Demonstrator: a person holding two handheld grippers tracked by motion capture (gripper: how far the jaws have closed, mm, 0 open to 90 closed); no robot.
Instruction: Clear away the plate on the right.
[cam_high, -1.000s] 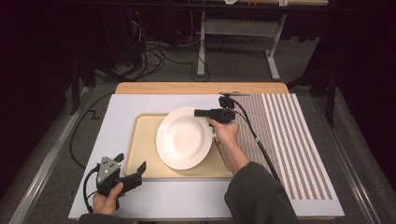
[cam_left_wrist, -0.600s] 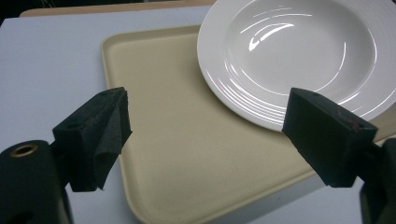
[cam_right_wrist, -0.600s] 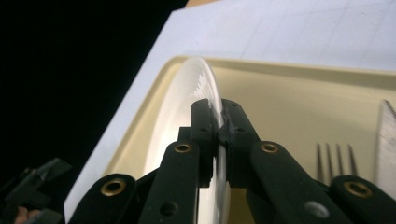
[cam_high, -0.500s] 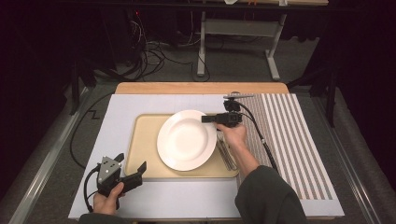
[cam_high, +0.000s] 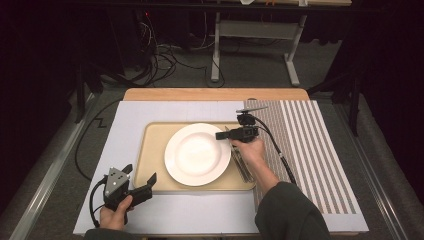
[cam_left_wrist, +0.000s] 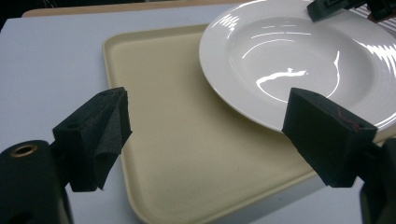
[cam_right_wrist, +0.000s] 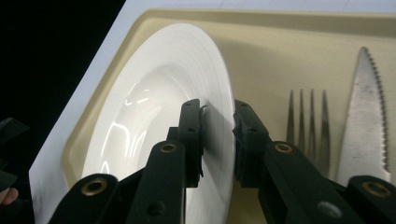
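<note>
On the tray (cam_high: 150, 150), plate (cam_high: 196, 155) rim between right gripper (cam_right_wrist: 217, 123) fingers, just loosening, pads slightly apart; left gripper (cam_left_wrist: 205, 135) released.

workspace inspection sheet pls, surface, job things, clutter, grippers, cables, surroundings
surface: white board on a wooden table, striped mat at its right side
job's things: white plate on a beige tray; fork and knife lie on the tray beside the plate
clutter: nothing seen
grippers: right gripper straddles the plate rim, jaws have just been opening, a gap shows at the pads; left gripper open, holding nothing, near the tray corner
cables: one trails from each gripper; a bundle on the floor
surroundings: dark, a metal stand behind the table
</note>
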